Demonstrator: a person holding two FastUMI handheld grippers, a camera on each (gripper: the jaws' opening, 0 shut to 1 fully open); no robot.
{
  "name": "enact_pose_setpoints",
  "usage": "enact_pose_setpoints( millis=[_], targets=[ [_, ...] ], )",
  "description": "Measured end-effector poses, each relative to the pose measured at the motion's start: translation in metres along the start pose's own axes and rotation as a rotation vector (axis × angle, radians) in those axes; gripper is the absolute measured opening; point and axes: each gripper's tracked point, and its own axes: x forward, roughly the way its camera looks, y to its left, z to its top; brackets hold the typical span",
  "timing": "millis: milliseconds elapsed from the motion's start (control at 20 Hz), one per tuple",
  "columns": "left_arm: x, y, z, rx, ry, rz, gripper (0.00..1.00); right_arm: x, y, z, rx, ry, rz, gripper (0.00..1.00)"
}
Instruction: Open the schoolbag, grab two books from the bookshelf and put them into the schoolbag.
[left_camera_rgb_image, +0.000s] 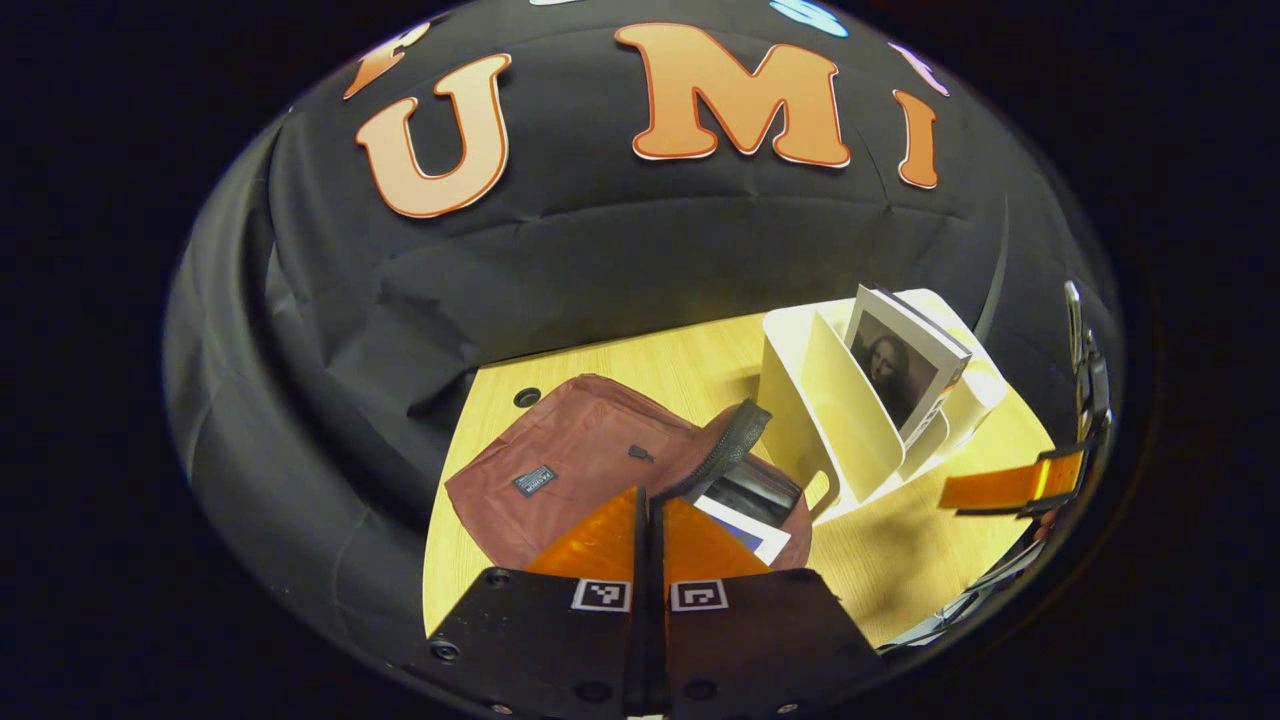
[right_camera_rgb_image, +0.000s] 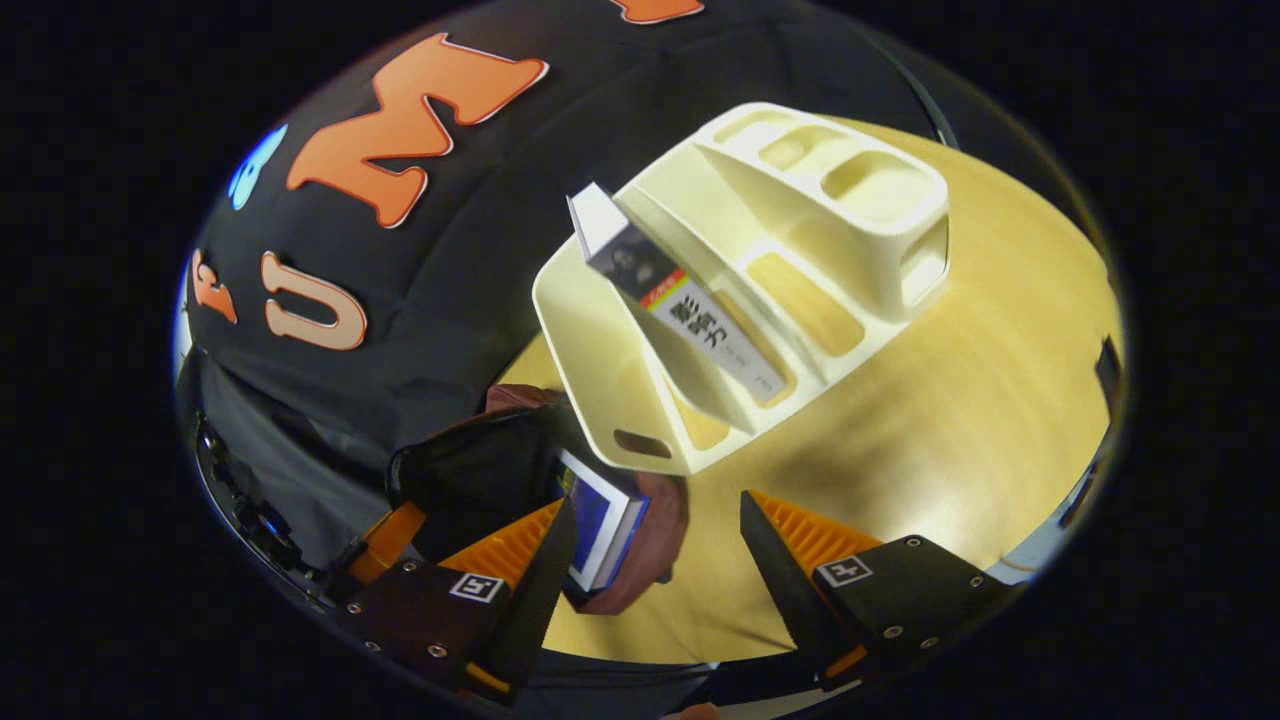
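Left gripper (left_camera_rgb_image: 650, 520): fingers pressed together, seemingly pinching the bag's flap up.
Right gripper (right_camera_rgb_image: 650, 545): fingers spread wide, holding nothing.
Schoolbag (left_camera_rgb_image: 580, 465): soft dark-red cloth, lying flat on the wooden table (left_camera_rgb_image: 900, 560); one book (right_camera_rgb_image: 600, 530) sits half inside its mouth.
Second book (left_camera_rgb_image: 900, 365): stiff, leaning in the smooth cream plastic bookshelf (right_camera_rgb_image: 800, 260), just beside the bag.
Advice: keep the flap lifted; grip the leaning book by its spine.

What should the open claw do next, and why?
Probably reach the right claw toward the book leaning in the white bookshelf. One book already sits in the open schoolbag, and this claw is open and holds nothing.
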Motion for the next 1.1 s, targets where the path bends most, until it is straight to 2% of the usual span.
enact_pose_setpoints(
  millis=[100,250,450,650,750,1000,1100],
  targets=[
    [0.000,-0.002,-0.001,-0.009,0.006,0.000,0.01,-0.019,-0.009,0.025,-0.145,-0.002,-0.071,0.97],
    [0.000,-0.003,-0.001,-0.009,0.012,0.003,0.01,-0.038,0.015,0.065,-0.257,0.014,-0.070,0.97],
    [0.000,-0.001,-0.004,0.014,0.024,0.005,0.01,-0.036,0.033,0.118,-0.453,-0.006,-0.152,0.98],
    [0.000,0.002,-0.005,0.020,0.030,0.011,0.01,0.000,0.039,0.164,-0.530,0.000,-0.229,0.98],
    [0.001,0.002,-0.006,0.011,0.036,0.004,0.01,0.028,0.042,0.176,-0.511,0.021,-0.241,0.98],
    [0.005,0.009,-0.010,-0.004,0.057,0.009,0.01,0.084,0.026,0.172,-0.535,0.118,-0.315,0.98],
    [0.006,0.009,-0.009,0.001,0.063,0.009,0.01,0.098,0.025,0.168,-0.532,0.150,-0.321,0.93]
  ],
)
